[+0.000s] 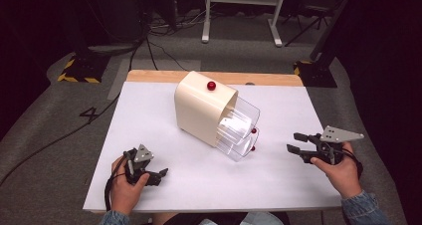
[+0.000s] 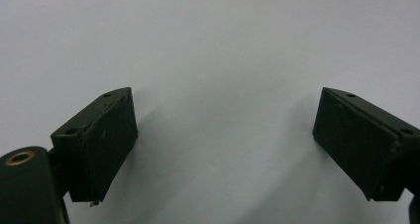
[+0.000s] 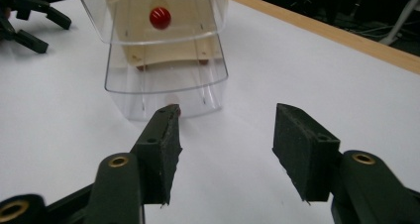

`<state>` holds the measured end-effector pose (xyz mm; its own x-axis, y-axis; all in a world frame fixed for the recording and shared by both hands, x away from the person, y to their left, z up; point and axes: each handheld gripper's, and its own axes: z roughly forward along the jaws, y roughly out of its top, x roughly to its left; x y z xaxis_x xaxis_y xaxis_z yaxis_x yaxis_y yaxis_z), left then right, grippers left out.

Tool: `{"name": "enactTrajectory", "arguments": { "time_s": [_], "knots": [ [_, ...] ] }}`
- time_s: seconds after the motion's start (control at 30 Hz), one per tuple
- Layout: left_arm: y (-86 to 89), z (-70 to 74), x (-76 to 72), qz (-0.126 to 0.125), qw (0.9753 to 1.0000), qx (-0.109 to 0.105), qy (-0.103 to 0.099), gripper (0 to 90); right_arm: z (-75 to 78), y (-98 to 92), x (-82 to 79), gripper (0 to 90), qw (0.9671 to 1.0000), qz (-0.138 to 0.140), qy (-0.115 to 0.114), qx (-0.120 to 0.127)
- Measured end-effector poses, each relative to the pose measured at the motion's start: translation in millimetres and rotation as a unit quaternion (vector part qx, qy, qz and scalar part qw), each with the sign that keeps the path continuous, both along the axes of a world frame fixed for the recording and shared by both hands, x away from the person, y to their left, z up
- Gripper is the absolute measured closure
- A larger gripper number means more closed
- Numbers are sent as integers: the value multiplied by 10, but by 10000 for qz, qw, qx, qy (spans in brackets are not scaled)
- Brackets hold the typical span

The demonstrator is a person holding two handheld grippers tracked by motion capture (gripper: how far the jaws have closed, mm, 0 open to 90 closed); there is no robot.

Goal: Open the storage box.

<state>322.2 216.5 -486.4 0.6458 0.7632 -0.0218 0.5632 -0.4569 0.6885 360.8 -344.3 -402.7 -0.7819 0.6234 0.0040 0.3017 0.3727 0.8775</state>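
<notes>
A cream cabinet [image 1: 199,110] stands mid-table with a red knob [image 1: 211,85] on top. Two clear plastic drawers [image 1: 239,130] stick out of its front, each with a small red knob [image 1: 254,131]. In the right gripper view the drawers [image 3: 166,55] lie straight ahead, the upper red knob [image 3: 160,17] showing. My right gripper [image 1: 293,141] is open, a short way right of the drawers; its jaws [image 3: 225,144] hold nothing. My left gripper [image 1: 160,175] rests open near the table's front left, jaws wide over bare white surface [image 2: 223,135].
The white tabletop [image 1: 149,115] has a wooden strip [image 1: 268,78] along its far edge. Beyond it are grey floor, cables, a yellow-black striped stand base [image 1: 79,73] and white desk legs [image 1: 239,16]. In the right gripper view the other gripper [image 3: 25,21] shows at top left.
</notes>
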Motion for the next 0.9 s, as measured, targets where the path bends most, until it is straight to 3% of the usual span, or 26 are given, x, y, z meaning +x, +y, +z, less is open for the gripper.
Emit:
{"name": "enactTrajectory", "arguments": {
  "time_s": [0.27, 0.57, 0.7, 0.9],
  "knots": [
    [0, 0, 1, -1, 10000, -2, 4, 103, -171, -190, -26, 427, 9990, -221, 335, -208],
    [2, 1, 2, -2, 10000, -1, 7, 102, -471, -412, -19, 401, 9947, -488, 804, -418],
    [2, 1, 3, -8, 10000, -6, 10, 102, -558, -469, -21, 396, 9926, -575, 855, -649],
    [3, 1, 3, -8, 10000, -9, 13, 102, -637, -556, -48, 334, 9909, -671, 906, -730]
  ]
}}
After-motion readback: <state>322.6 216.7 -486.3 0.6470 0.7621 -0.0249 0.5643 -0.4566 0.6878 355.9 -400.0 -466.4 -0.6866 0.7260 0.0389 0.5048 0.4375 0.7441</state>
